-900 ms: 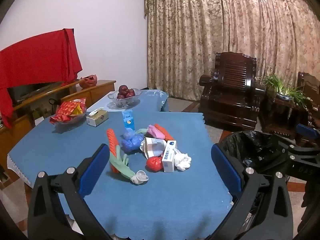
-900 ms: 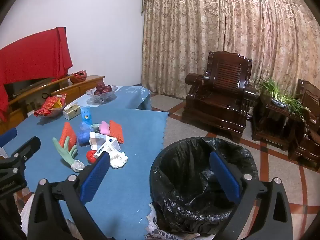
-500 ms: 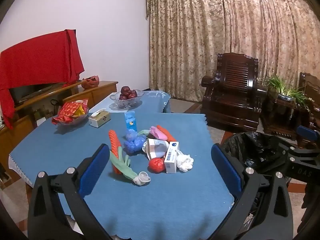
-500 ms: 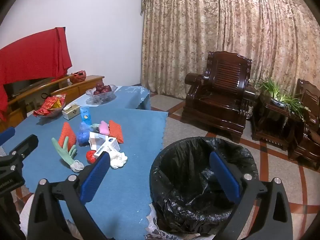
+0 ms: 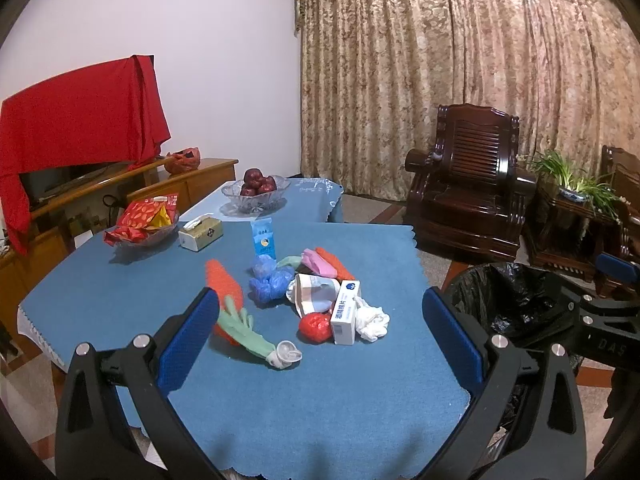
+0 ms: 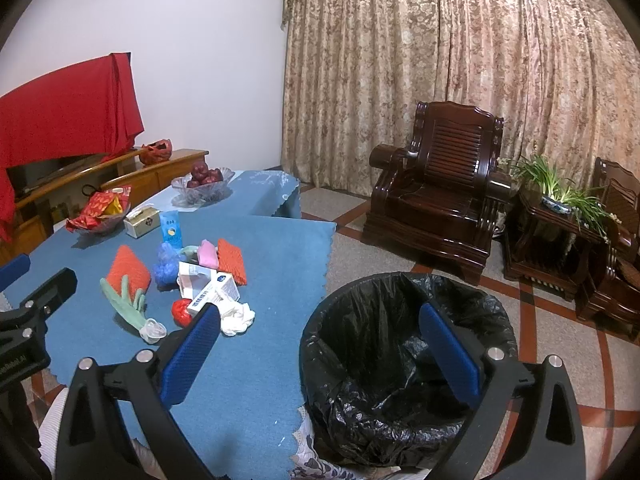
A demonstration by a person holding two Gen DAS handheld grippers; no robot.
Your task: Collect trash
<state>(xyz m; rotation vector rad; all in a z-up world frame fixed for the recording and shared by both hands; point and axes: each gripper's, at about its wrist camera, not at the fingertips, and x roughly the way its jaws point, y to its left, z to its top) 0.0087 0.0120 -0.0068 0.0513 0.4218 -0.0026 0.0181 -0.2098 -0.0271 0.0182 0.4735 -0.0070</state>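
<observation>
A: Record surfaces and items.

B: The table [image 5: 120,292] carries a matte blue cloth with a scalloped edge. On it lies a loose cluster of refuse: a ribbed orange sponge [image 5: 224,286], a pale green rubber glove [image 5: 244,332] with a rolled whitish cuff, a crumpled blue plastic bag [image 5: 269,280], a torn paper carton [image 5: 316,294], a white rectangular box [image 5: 346,312] with blue print, a red crinkled wrapper [image 5: 316,327] and a wad of white tissue [image 5: 373,319]. Pink and orange pieces lie at the far side of the cluster.

A: Receptacle?

B: A round bin [image 6: 404,364] lined with glossy, wrinkled black film stands on the floor, just beside the table's right edge.

A: Grippers?

B: The left gripper [image 5: 320,320] is spread wide, its blue textured pads holding nothing, poised above the near part of the cloth with the cluster between the fingers in view. The right gripper [image 6: 318,344] is equally wide apart and empty, positioned over the bin's mouth.

A: Orientation of the items?

B: The glove's long axis runs from near right to far left, cuff nearest, fingers pointing at the sponge. The box lies with its long axis near to far.
</observation>
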